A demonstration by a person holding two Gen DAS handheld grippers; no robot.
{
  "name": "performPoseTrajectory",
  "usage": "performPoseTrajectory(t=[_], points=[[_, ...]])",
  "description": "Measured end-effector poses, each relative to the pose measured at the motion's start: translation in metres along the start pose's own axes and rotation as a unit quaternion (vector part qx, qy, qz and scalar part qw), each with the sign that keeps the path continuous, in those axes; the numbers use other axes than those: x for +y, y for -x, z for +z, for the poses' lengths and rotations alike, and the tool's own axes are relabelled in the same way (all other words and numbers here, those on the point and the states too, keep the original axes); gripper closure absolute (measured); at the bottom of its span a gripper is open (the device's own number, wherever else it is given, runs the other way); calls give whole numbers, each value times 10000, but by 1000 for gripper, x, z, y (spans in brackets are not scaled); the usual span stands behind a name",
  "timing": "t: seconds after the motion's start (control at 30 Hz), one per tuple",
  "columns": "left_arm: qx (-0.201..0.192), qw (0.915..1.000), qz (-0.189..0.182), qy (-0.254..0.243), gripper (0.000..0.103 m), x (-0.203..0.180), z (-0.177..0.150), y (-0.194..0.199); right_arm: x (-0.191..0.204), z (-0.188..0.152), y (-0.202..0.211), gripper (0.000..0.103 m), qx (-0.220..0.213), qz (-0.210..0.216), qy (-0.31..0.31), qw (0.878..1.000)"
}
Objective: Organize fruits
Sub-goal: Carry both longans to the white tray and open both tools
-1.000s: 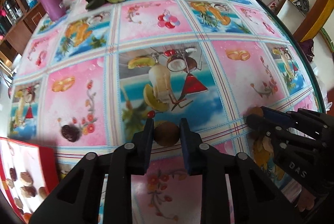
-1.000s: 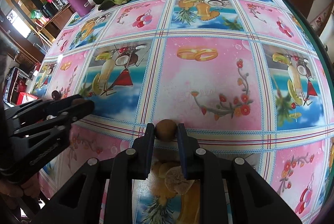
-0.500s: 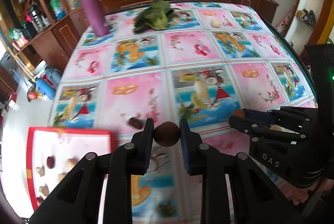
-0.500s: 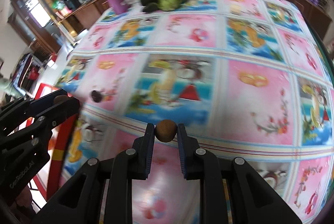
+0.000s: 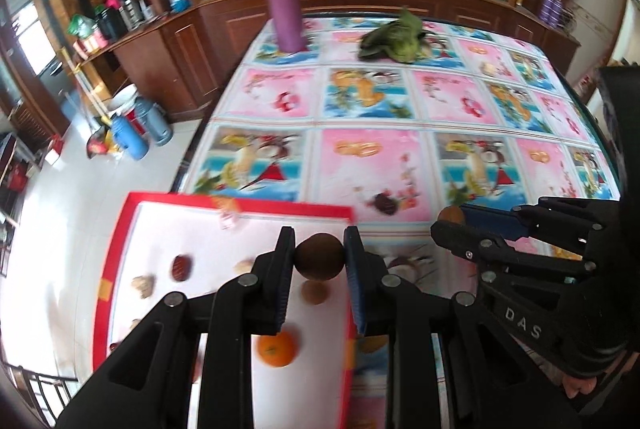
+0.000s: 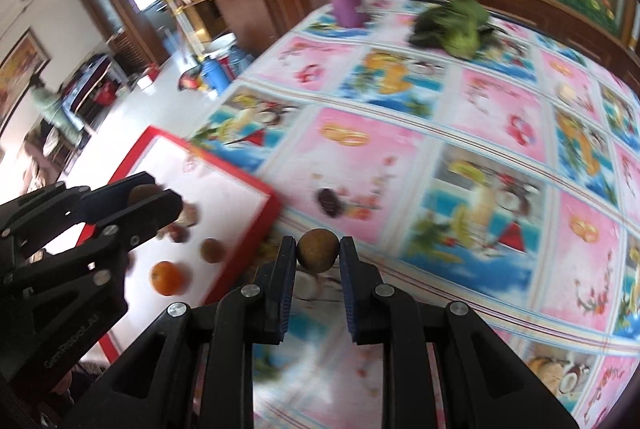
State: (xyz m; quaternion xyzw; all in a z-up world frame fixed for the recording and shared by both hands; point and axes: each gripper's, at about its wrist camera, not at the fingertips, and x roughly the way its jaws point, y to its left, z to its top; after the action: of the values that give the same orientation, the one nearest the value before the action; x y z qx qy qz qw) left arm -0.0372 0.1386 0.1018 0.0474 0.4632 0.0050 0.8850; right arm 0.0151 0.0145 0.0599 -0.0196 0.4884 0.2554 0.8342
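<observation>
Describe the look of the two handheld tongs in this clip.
Both tongs, left and right, are black plastic linkages with silver pivot bolts and blue ribbed pads. The right one's side reads "DAS"; the left one's lettering is blurred. No cables or sleeves show.

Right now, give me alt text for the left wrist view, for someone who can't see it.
The left gripper clamps a round brown fruit above a red-rimmed tray holding an orange and smaller fruits. The right gripper, at right, holds another over the patterned tablecloth.
</observation>
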Motion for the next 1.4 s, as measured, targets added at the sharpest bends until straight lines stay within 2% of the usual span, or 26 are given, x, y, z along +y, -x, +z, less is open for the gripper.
performPoseTrajectory(t=[0.2,0.7,1.07,1.27,1.4], points=[[150,9993,210,286,76,35,-15,-3,35,4,-16,83,123,221,311,9992],[389,9934,601,897,76,97,-48,0,92,4,-41,83,358,648,782,9942],[560,9793,1094,1607,76,160,-96,17,118,-4,-44,83,492,802,1057,9899],[725,9752,1159,1743,76,172,-120,19,144,-16,-48,83,651,964,1420,9830],[787,9776,1053,1644,76,169,-128,16,157,-18,-53,83,742,1060,1515,9799]])
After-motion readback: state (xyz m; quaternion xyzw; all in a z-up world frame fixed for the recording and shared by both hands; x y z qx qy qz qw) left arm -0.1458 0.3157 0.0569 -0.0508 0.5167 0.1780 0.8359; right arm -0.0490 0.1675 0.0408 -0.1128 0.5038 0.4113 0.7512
